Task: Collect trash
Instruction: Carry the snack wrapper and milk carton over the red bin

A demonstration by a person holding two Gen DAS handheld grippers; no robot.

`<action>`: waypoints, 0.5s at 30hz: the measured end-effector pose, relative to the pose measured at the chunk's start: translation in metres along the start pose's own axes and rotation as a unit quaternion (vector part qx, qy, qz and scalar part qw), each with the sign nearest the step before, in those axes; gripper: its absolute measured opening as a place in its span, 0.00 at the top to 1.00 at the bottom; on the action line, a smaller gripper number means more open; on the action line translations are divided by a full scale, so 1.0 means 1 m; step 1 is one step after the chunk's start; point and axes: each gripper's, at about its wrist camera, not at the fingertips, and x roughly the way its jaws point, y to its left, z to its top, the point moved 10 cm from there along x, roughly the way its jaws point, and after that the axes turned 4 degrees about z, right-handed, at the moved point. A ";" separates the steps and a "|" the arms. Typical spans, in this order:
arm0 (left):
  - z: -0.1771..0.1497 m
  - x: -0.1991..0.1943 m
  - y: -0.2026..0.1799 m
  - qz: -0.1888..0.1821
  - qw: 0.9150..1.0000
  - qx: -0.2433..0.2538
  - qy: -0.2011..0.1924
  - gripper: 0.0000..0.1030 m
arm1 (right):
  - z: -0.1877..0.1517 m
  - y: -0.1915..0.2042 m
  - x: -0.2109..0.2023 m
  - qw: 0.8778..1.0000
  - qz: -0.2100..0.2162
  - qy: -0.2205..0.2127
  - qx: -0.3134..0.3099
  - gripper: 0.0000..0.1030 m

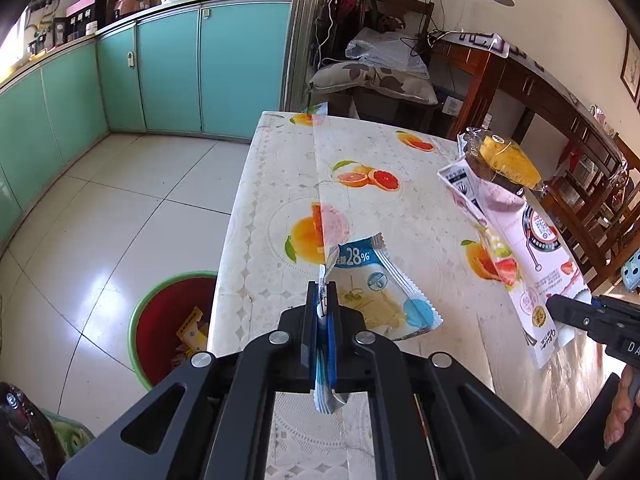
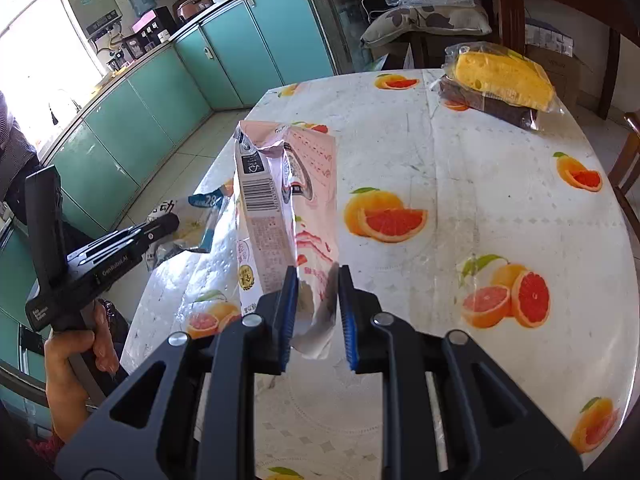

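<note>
My left gripper (image 1: 323, 292) is shut on the edge of a blue and white snack wrapper (image 1: 384, 292), which hangs above the table's left edge; the same wrapper (image 2: 192, 220) shows in the right wrist view beside the left gripper (image 2: 168, 222). My right gripper (image 2: 318, 280) is shut on the lower end of a tall pink and white bag (image 2: 288, 204), lifted over the table. That pink bag (image 1: 516, 248) and the right gripper (image 1: 560, 308) appear at the right of the left wrist view. A red bin with a green rim (image 1: 168, 320) stands on the floor, left of the table, holding some wrappers.
The table (image 2: 460, 184) has a fruit-print cloth. Wrapped yellow cake on a dark block (image 2: 500, 80) sits at its far right. Teal cabinets (image 1: 168, 72) line the far wall, tiled floor (image 1: 100, 220) lies between. A wooden chair (image 2: 628, 160) and dark furniture (image 1: 520, 92) stand on the right.
</note>
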 end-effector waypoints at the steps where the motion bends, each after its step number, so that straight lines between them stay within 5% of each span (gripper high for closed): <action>1: -0.001 -0.002 0.000 -0.001 1.000 -0.003 0.000 0.98 | 0.000 0.003 0.000 1.000 0.004 -0.001 0.000 0.80; 15: -0.008 -0.017 0.022 0.010 1.000 -0.027 -0.001 0.98 | 0.009 0.027 0.012 0.999 0.035 -0.003 -0.010 0.80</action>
